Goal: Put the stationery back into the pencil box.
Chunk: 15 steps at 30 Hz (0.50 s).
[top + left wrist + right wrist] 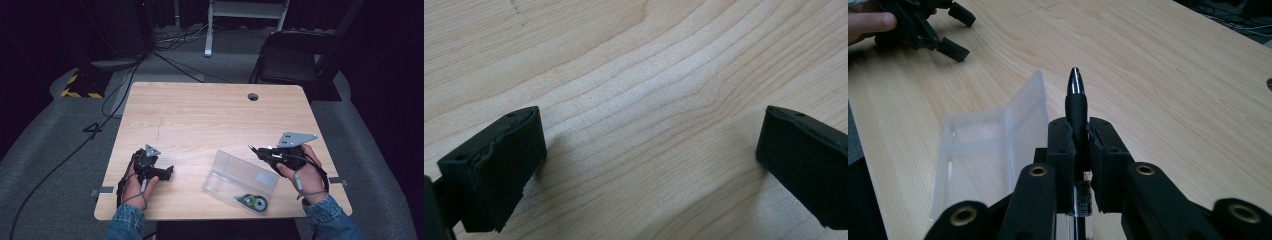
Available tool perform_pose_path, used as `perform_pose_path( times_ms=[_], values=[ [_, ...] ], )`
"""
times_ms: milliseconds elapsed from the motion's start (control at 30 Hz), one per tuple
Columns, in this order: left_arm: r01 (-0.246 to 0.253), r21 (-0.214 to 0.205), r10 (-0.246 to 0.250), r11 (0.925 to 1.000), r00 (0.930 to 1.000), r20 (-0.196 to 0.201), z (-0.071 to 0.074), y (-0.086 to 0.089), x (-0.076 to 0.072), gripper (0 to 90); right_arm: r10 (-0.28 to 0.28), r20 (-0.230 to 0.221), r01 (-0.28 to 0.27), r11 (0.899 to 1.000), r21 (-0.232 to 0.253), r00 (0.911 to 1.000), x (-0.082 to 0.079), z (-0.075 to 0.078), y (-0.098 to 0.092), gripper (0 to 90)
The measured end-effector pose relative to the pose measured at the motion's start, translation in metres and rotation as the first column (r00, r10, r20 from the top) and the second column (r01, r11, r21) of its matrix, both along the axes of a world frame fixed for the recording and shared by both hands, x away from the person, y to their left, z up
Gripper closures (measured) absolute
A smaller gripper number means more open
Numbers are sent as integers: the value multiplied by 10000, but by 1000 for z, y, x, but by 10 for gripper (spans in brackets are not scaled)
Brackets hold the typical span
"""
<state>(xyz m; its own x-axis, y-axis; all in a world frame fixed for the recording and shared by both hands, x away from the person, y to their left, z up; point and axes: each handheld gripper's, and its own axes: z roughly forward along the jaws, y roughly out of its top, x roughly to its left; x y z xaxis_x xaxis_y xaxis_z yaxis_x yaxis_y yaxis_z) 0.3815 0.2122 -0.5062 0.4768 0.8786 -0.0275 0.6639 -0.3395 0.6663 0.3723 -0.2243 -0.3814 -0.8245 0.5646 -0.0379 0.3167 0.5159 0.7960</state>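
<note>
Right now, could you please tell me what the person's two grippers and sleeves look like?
Both tools are black. The left claw and the right claw each carry a grey three-cornered plate on top, the right plate larger in the high view than the left plate. The pads are blocky and black; brass-coloured rivets mark the linkage. Thin dark cables loop over the hands. The sleeves are blue denim.

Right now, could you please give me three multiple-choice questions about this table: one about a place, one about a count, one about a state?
1. Where does the correction tape lie?
A. inside the clear case
B. on the table's near edge, beside the clear case
C. by the table's hole

2. How many grippers are on view?
A. one
B. two
C. three

3. What is the right gripper doing?
A. clamping a pen
B. gaping empty
C. gripping the case

Answers: 1 B, it rests against the clear case; 2 B, one per hand; 3 A, the pen sticks out between its closed jaws.
</note>
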Motion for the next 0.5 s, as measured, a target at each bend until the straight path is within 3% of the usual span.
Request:
perform_pose_path(
  times_ms=[500],
  values=[
    [1, 1, -1, 10000, 10000, 0, 0, 0, 0, 1, 980, -281, -987, 9948, -258, 9948, -9, -16, 32, 812]
  ],
)
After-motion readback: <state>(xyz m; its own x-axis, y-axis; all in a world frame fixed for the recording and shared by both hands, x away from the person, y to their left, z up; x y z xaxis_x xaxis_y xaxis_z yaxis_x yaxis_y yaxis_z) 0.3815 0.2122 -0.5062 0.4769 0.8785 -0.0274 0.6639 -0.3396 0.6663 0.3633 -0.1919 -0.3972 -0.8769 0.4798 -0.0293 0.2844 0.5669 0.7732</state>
